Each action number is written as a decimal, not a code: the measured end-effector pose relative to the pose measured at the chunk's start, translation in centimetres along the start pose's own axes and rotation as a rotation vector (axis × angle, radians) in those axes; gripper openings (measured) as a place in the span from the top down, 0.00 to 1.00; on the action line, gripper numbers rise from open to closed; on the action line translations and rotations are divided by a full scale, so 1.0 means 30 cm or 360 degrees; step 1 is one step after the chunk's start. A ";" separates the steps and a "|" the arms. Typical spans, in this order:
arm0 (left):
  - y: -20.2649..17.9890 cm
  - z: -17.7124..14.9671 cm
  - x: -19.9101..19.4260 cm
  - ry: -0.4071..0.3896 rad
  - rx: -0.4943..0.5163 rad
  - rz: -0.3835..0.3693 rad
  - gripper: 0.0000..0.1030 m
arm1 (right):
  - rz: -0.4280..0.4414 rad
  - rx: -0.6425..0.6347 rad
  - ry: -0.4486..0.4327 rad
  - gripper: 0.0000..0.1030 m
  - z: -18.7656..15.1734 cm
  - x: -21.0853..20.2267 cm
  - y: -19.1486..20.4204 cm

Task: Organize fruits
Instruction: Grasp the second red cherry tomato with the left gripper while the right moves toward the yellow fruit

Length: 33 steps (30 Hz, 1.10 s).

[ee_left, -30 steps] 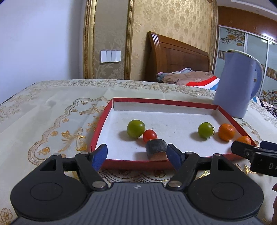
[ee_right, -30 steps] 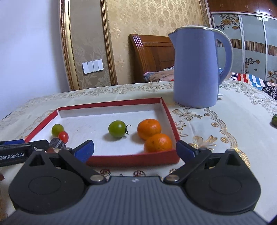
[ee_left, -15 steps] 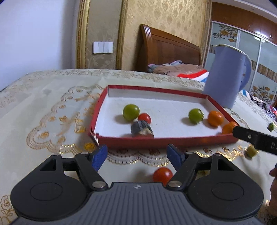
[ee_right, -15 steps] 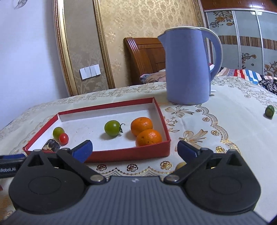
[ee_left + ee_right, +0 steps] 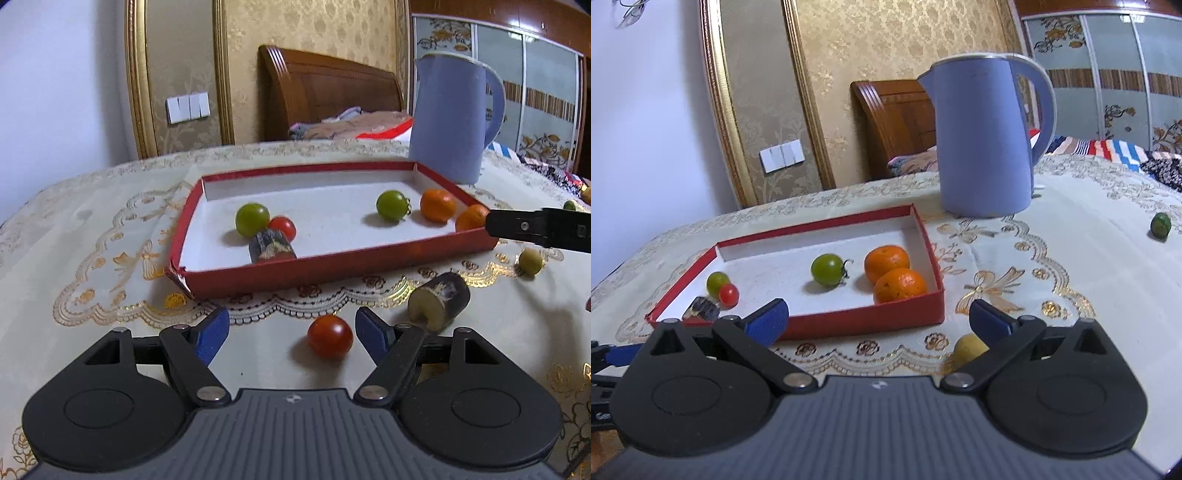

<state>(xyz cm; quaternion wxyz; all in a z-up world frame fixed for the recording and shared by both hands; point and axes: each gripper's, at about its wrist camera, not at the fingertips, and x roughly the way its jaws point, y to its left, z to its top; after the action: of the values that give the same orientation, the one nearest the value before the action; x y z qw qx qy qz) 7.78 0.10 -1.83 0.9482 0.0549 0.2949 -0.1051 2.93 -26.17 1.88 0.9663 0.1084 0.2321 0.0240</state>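
Both grippers were pulled back from tray (image 5: pixel 332 271); left gripper (image 5: pixel 291 334) is spread around loose red tomato (image 5: pixel 330 336) at 12 o'clock, right gripper (image 5: pixel 879 319) spread, empty.

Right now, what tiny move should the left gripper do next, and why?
Probably ease the left gripper forward and slightly right until its open fingers sit on either side of the red tomato. That tomato lies on the tablecloth just ahead, outside the red tray, and the gripper holds nothing.

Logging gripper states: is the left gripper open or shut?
Open: the left gripper has its blue pads spread wide, empty, with a red tomato on the tablecloth between them.
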 end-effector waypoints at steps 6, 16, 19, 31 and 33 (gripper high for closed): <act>0.013 0.000 0.027 0.0070 -0.0028 -0.0016 0.27 | 0.0013 0.0019 -0.0013 0.00 -0.022 -0.041 -0.020; -0.024 -0.008 0.017 0.0052 0.0091 -0.0050 0.52 | 0.0033 0.0364 -0.0026 0.00 -0.080 -0.131 -0.205; -0.045 -0.011 0.011 0.0036 0.0152 -0.0073 0.66 | -0.0003 0.0337 -0.0031 0.00 -0.089 -0.159 -0.227; -0.036 -0.009 0.010 0.0046 0.0125 -0.0109 0.72 | -0.0156 0.0043 0.0057 0.00 -0.079 -0.160 -0.219; -0.040 -0.010 0.009 0.0044 0.0134 -0.0103 0.72 | -0.0149 -0.0016 0.0080 0.01 -0.064 -0.137 -0.199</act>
<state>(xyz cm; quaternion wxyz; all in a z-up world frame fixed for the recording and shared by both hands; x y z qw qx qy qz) 7.55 -1.06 -2.27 0.9370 0.0866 0.3048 -0.1472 -1.62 -32.00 0.71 0.9608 0.0919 0.2609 -0.0173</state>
